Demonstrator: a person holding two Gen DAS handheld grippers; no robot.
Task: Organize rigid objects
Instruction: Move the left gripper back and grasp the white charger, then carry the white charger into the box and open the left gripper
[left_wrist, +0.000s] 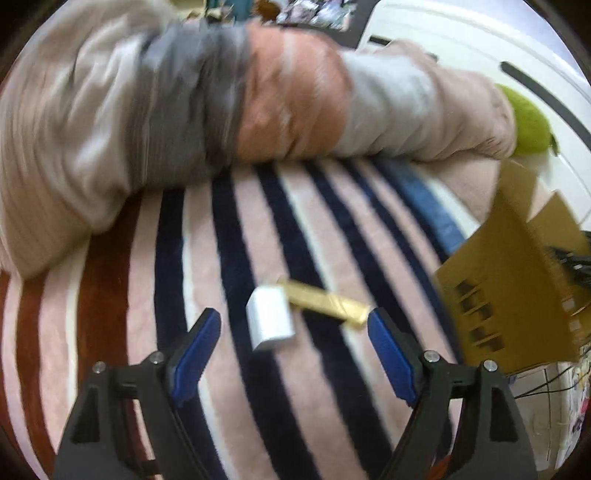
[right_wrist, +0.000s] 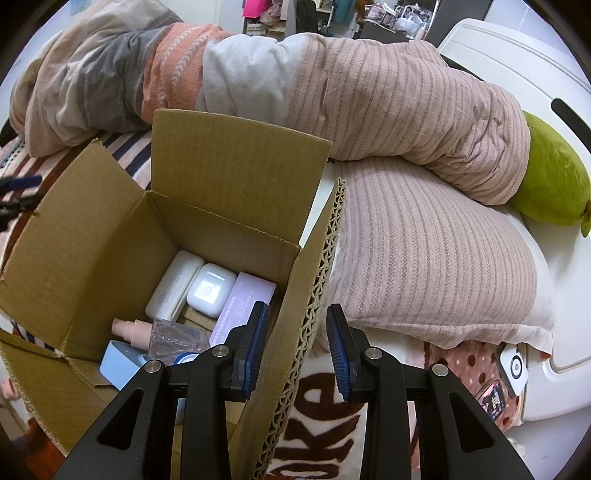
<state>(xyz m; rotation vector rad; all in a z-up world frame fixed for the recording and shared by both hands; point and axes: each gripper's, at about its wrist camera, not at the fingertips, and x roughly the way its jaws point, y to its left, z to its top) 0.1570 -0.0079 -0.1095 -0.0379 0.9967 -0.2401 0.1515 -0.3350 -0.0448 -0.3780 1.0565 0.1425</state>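
Cardboard box (right_wrist: 207, 206) wall stands between the right gripper (right_wrist: 299, 347) fingers, slightly apart; only the left view shows the left gripper (left_wrist: 291, 332) spread around a white block (left_wrist: 269, 319) on striped bedding (left_wrist: 332, 387)

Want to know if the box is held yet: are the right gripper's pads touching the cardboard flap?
Apart. In the right wrist view the flap stands between the right gripper's open fingers, with a visible gap on each side.

White block (left_wrist: 270, 318) touching gold bar (left_wrist: 325, 302)

Corrugated cardboard box (right_wrist: 240, 177), plush striped blanket (left_wrist: 295, 240), glossy gold bar (left_wrist: 325, 302)
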